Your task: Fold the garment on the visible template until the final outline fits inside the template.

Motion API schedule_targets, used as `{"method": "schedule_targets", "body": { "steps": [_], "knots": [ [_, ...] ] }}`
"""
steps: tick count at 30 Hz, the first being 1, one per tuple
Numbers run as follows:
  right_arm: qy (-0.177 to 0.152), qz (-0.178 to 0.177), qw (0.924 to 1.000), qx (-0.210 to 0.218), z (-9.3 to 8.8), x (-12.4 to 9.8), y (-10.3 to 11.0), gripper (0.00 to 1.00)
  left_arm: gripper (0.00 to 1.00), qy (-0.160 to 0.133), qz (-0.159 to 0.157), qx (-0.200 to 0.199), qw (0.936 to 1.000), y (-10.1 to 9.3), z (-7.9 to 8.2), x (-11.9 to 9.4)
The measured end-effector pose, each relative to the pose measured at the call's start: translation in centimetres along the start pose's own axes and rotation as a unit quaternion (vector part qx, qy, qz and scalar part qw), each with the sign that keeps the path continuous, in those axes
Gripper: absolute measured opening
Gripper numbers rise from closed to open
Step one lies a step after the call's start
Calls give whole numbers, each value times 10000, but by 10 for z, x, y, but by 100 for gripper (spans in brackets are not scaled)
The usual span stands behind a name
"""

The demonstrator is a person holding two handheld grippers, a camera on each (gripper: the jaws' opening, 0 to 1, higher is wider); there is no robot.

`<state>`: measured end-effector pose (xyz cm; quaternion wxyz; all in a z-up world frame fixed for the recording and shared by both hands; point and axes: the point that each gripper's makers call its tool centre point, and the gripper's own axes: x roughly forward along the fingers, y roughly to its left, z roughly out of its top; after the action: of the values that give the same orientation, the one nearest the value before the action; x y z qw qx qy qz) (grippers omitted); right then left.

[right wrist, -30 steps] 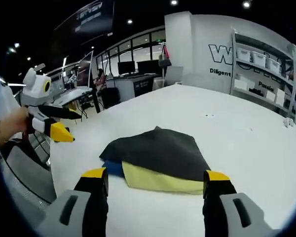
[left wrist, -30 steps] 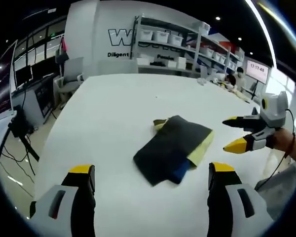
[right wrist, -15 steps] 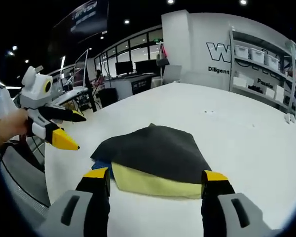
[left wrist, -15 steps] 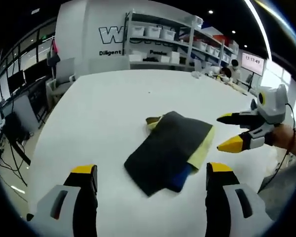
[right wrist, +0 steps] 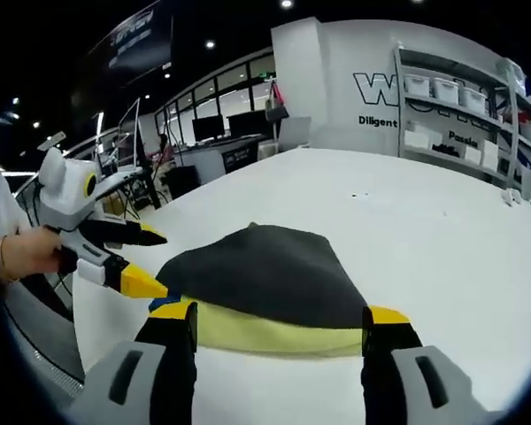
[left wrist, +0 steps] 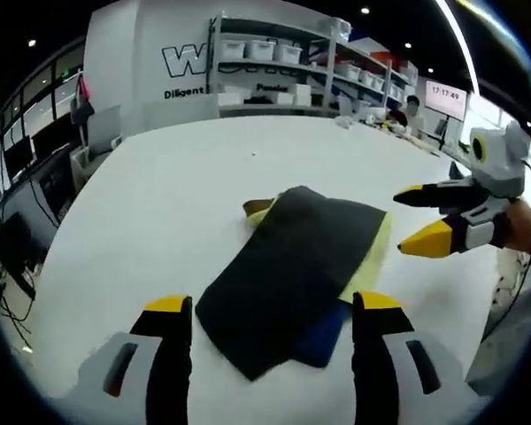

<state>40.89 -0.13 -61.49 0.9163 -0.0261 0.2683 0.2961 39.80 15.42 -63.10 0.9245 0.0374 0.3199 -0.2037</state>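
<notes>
L gripper point(left wrist: 268, 314) is hovering, jaws spread, straddling the near edge of the garment point(left wrist: 294, 266). R gripper point(right wrist: 279, 323) is doing likewise w/ jaws apart over the yellow template point(right wrist: 274, 335) on the table point(right wrist: 442, 257), prob. lining up the next fold.

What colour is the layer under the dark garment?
Pale yellow layer, clearest in the right gripper view.

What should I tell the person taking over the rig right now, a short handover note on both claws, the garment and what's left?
Left claw: open, empty, low over the near end of the garment.
Right claw: open, empty, at the garment's yellow edge; it also appears in the left gripper view.
Garment: folded dark bundle on the white table, yellow and blue layers showing along one side.
Done: the main folds are made.
Left: I can't make out a template outline, so check the fit and tuck in the yellow and blue edges if needed.
</notes>
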Motion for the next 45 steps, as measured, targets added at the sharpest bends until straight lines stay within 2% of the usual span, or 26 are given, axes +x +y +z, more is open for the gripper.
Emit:
{"method": "schedule_targets", "body": {
  "steps": [4,6,15,21,23,25,33,40,43,45],
  "knots": [
    [13,-43,10000,60,-2,-1,-4,74,62,20,-72,67,9999,-5,-2,6],
    [37,-72,9999,79,-4,-1,-7,74,60,78,-208,49,9997,-11,-6,10],
    [53,-187,9996,202,-9,-4,-15,75,43,-6,-168,157,9997,-13,-9,20],
    [83,-205,9994,249,-14,-6,-17,74,26,-119,-305,118,9994,-20,-4,19],
    [90,-219,9994,255,-15,-7,-17,74,16,-199,-337,72,9992,-21,-1,17],
    [123,-260,9993,236,-16,-8,-19,74,0,-253,-449,68,9986,-23,1,17],
    [95,-313,9991,266,-16,-12,-23,74,0,-275,-444,-61,9986,-19,5,14],
    [45,-344,9990,284,-12,-16,-25,75,0,-638,-360,-40,9973,-10,31,-3],
    [39,-359,9989,282,-11,-17,-25,75,0,-756,-331,-207,9964,-5,41,-12],
    [21,-360,9989,306,-10,-18,-24,75,0,-908,-228,-164,9955,1,52,-22]
  ]
}}
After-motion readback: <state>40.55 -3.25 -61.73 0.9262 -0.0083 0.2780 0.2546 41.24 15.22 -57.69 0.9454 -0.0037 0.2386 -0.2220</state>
